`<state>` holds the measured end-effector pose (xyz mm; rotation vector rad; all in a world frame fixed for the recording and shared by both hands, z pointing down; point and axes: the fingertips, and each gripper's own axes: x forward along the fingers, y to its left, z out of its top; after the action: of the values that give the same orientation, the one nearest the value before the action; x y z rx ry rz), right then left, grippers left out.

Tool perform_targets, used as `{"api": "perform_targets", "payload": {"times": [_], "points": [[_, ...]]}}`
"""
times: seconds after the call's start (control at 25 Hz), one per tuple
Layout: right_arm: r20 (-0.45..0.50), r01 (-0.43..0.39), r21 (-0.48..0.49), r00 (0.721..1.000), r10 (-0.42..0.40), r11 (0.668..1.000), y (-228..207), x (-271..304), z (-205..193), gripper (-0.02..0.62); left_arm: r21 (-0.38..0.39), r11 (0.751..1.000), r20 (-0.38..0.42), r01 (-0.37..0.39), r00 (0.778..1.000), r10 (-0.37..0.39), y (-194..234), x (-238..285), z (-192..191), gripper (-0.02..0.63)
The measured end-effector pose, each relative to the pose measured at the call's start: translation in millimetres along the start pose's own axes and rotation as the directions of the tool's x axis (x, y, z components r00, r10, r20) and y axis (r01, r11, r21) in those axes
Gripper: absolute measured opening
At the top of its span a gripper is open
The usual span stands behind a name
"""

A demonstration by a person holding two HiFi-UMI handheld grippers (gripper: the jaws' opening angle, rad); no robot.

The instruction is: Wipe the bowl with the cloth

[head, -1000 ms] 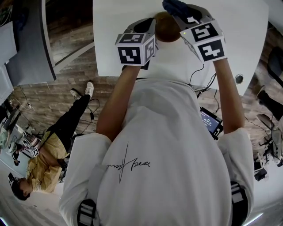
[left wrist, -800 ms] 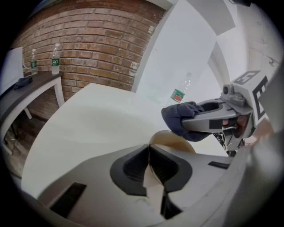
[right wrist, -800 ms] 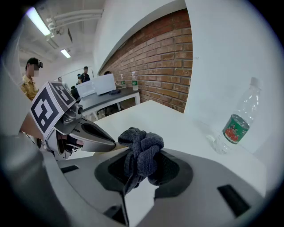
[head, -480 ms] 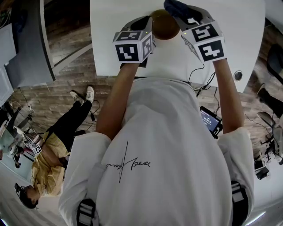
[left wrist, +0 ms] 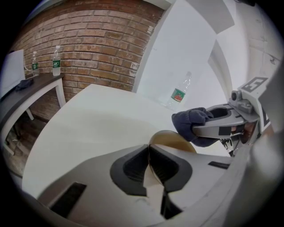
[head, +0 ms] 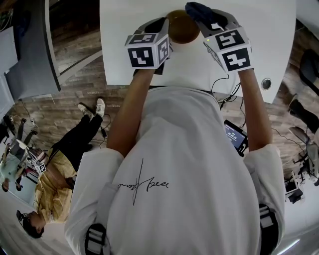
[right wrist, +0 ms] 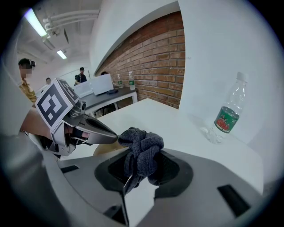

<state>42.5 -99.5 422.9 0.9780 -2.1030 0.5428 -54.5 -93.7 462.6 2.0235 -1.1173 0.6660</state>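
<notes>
A tan-brown bowl (head: 182,27) is held above the white table (head: 124,35). My left gripper (head: 167,29) is shut on its rim, and in the left gripper view the thin rim (left wrist: 174,139) runs in between the jaws of that gripper (left wrist: 149,150). My right gripper (head: 202,14) is shut on a bunched dark blue cloth (head: 198,8). The cloth (right wrist: 142,148) bulges out of the right gripper (right wrist: 133,175), right beside the bowl's edge (right wrist: 106,150). From the left gripper view the cloth (left wrist: 190,124) touches the bowl's far rim.
A clear plastic water bottle with a green label (right wrist: 226,116) stands on the table by the white wall (left wrist: 179,93). A dark side table (left wrist: 31,86) with two bottles stands along the brick wall. People stand on the floor at the left (head: 55,174).
Both grippers keep their holds. In the head view the bowl and grippers sit slightly higher and further left than a second ago, as does the table.
</notes>
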Motion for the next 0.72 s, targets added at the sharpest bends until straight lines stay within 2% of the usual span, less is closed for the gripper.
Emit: {"api": "perform_targets", "payload": {"times": [0.72], "points": [[0.000,0.023,0.061,1.000,-0.023,0.998,7,-13,-23,0.104,0.006,1.000,0.010,-0.023,1.000,0.023,5,2,0,0.009]]}}
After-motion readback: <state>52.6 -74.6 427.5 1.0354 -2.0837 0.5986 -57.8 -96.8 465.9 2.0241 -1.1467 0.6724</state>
